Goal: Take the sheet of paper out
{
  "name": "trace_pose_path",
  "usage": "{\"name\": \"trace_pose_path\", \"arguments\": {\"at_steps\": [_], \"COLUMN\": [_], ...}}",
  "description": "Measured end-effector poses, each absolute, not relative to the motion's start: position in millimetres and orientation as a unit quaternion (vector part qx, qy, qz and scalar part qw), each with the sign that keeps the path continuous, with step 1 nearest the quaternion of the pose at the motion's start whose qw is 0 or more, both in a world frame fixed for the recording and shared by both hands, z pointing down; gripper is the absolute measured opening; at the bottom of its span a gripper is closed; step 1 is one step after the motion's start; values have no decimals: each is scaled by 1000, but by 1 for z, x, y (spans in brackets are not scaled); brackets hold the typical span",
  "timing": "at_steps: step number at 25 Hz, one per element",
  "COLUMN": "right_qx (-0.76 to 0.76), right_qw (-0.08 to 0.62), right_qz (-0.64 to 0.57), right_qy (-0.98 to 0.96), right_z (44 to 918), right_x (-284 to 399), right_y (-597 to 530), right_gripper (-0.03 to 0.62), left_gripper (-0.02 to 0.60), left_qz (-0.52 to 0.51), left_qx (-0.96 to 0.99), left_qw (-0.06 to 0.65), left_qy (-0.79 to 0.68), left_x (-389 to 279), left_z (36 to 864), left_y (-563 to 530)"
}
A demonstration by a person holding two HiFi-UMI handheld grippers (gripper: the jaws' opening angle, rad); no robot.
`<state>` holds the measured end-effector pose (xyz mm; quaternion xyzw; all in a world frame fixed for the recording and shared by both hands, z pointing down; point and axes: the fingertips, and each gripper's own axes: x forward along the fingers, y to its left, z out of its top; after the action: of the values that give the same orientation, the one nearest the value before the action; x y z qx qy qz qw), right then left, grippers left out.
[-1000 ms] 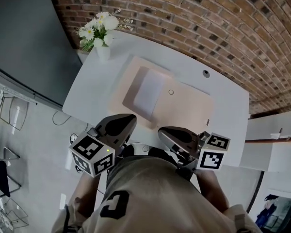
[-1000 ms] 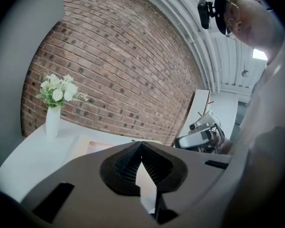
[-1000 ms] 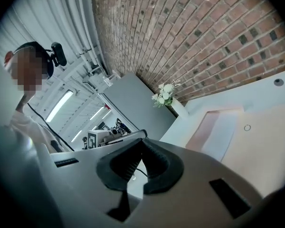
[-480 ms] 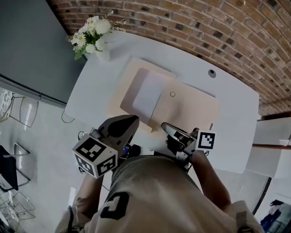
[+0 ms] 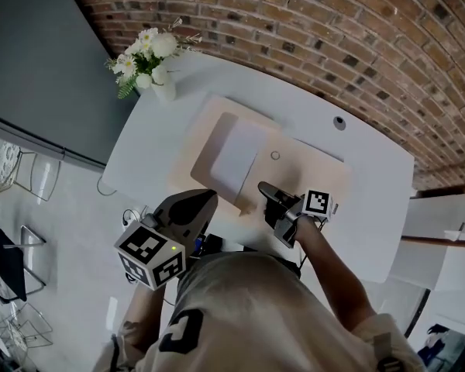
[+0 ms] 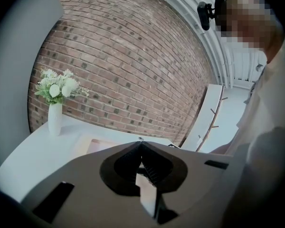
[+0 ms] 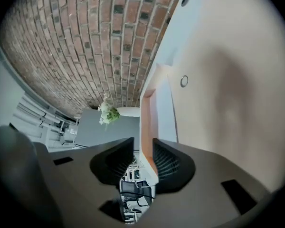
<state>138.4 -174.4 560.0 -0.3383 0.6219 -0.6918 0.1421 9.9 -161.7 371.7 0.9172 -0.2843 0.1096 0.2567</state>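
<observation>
A beige document folder lies flat on the white table. The white sheet of paper shows in its left part. My right gripper is rolled onto its side at the folder's near edge. Its jaws are opening, and the folder's thin edge runs between them, close to one pad. The right gripper view also shows the sheet and a round snap. My left gripper hangs shut and empty over the table's near edge; its fingertips meet.
A white vase of flowers stands at the table's far left corner. A round cable hole sits in the tabletop beyond the folder. A brick wall runs behind the table. Chairs stand on the floor to the left.
My right gripper has come down and forward to the folder's near edge, rolled onto its side, and its jaws have parted. The left gripper has shifted only slightly.
</observation>
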Motion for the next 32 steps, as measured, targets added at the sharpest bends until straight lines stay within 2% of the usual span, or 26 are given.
{"name": "trace_pose_path", "arguments": {"at_steps": [2,3,8,17,32], "right_qx": [-337,-336,-331,-333,-331], "right_qw": [152,157,144,81,46], "right_qz": [-707,-712,-730,-734,-718], "right_qy": [602,596,580,587,610], "right_z": [569,573,589,608,611], "right_x": [140,140,131,120,105], "right_y": [-185,-190,-202,-213,-239], "right_gripper": [224,266,320,334,334], "left_gripper": [14,14,14,14,14], "left_qz": [111,111,108,105,89], "left_qx": [918,918,915,909,899], "left_qw": [256,255,261,269,277], "left_qy": [-282,-283,-289,-299,-329], "left_x": [11,10,3,-7,-31], "left_z": [372,372,376,381,380], "left_y": [-162,-163,-162,-165,-176]}}
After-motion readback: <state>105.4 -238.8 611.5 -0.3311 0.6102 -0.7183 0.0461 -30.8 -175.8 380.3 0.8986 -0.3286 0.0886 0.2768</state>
